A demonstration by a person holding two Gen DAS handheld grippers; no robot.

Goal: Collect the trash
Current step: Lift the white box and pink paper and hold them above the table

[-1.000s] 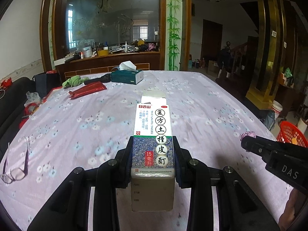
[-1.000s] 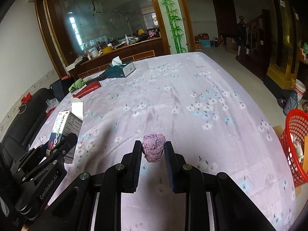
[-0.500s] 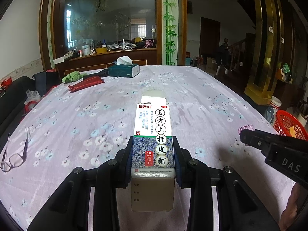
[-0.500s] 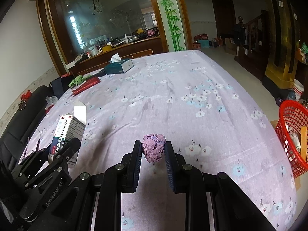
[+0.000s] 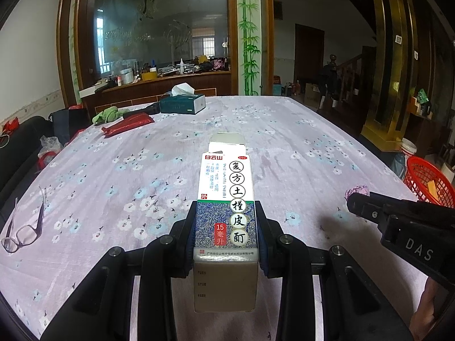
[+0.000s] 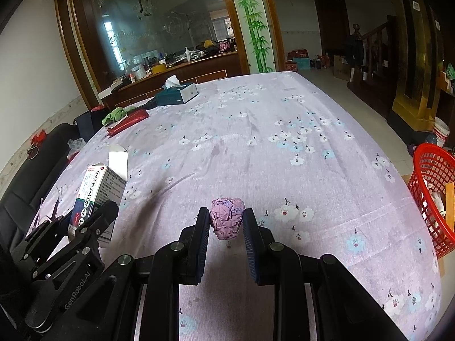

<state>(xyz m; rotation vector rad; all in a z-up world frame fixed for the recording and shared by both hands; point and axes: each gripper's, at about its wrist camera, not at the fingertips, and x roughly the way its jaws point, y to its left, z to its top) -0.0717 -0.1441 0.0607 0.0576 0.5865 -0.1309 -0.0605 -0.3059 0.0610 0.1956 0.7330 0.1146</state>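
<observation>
Your left gripper [image 5: 226,234] is clamped on a medicine box [image 5: 226,213], both jaws pressed flat against its long sides, the open flap end pointing away from you above the table [image 5: 298,142]. Your right gripper [image 6: 226,223] is closed just as tight on a crumpled purple paper ball [image 6: 227,217], pinched between the fingertips and held clear of the flowered cloth. Off the table's right edge stands a red basket [image 6: 435,199] with some scraps already in it. Glasses [image 5: 22,224] lie near the left edge; at the far end sit a tissue box [image 5: 183,103], a red packet [image 5: 128,123] and a green cloth [image 5: 109,114]
</observation>
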